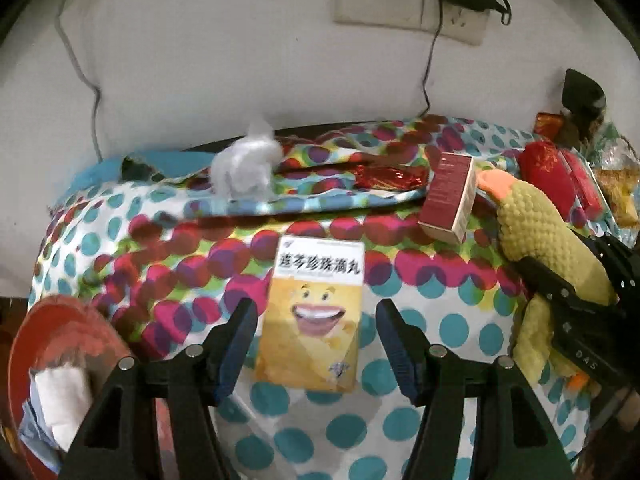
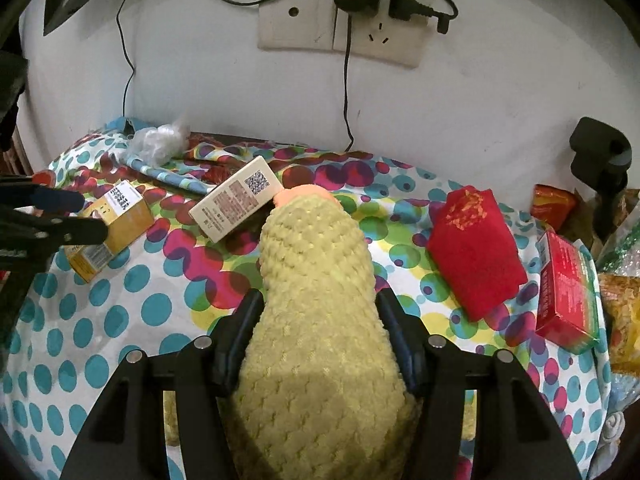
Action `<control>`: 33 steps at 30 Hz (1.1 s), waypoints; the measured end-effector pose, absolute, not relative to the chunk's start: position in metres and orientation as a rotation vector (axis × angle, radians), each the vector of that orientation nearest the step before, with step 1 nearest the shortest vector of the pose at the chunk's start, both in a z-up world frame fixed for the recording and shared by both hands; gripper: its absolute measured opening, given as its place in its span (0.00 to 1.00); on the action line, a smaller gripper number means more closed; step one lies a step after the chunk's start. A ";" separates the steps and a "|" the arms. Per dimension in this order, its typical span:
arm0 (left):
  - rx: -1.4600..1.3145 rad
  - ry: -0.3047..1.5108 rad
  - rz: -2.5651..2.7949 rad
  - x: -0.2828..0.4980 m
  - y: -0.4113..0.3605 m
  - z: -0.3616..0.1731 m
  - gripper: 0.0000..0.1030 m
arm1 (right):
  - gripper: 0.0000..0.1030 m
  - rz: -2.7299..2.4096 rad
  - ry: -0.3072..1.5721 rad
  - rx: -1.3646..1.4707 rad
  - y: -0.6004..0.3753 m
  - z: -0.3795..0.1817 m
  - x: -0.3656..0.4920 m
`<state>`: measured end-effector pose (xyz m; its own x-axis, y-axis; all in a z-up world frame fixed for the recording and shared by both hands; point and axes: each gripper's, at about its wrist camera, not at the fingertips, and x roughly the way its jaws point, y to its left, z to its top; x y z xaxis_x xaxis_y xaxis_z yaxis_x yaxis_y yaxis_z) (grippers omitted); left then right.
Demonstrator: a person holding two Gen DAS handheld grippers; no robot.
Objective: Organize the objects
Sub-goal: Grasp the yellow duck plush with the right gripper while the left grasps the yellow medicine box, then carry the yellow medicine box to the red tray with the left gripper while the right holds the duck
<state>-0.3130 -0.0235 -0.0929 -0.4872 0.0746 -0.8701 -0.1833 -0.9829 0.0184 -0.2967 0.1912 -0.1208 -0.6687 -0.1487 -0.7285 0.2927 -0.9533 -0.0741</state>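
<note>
A polka-dot cloth (image 2: 120, 320) is covering the desk and carrying everything else, with a white wall (image 2: 480, 120) rising behind it. The right gripper (image 2: 316, 340) is clamping its two jaws around the body of a yellow plush toy (image 2: 316, 280), which is filling the middle of the right wrist view; the toy's orange tip (image 2: 304, 196) is touching the edge of a dark red carton (image 1: 450, 196), and that carton is lying tilted with its white printed back showing a QR code. A folded red cloth (image 2: 476, 252) is lying to the right of the toy, and a red box (image 2: 568, 292) is sitting just beside it near the desk's right edge. The left gripper (image 1: 316, 348) is hovering with its jaws spread wide and gripping nothing, while a yellow smiling-face box (image 1: 316, 316) is lying flat on the cloth between its fingertips, apart from both. A red plate (image 1: 68, 328) is sitting at the lower left of the left wrist view. A crumpled clear plastic bag (image 1: 244, 168) is resting toward the back, and a red foil wrapper (image 1: 384, 176) is lying near it, behind the dark red carton.
</note>
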 end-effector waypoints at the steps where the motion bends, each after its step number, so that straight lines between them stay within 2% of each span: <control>1: -1.512 0.170 2.579 -0.315 -0.021 -0.095 0.61 | 0.54 -2.655 0.275 1.134 0.190 -0.121 -0.297; 11: -1.548 0.114 2.604 -0.317 -0.024 -0.112 0.61 | 0.54 -2.659 0.290 1.134 0.192 -0.121 -0.298; 12: -1.542 0.110 2.606 -0.316 -0.024 -0.112 0.55 | 0.55 -2.661 0.291 1.134 0.191 -0.121 -0.298; 13: -1.535 0.111 2.610 -0.316 -0.025 -0.111 0.53 | 0.55 -2.662 0.292 1.134 0.192 -0.122 -0.298; 33: -1.451 0.165 2.666 -0.284 -0.002 -0.095 0.52 | 0.55 -2.665 0.303 1.138 0.190 -0.122 -0.298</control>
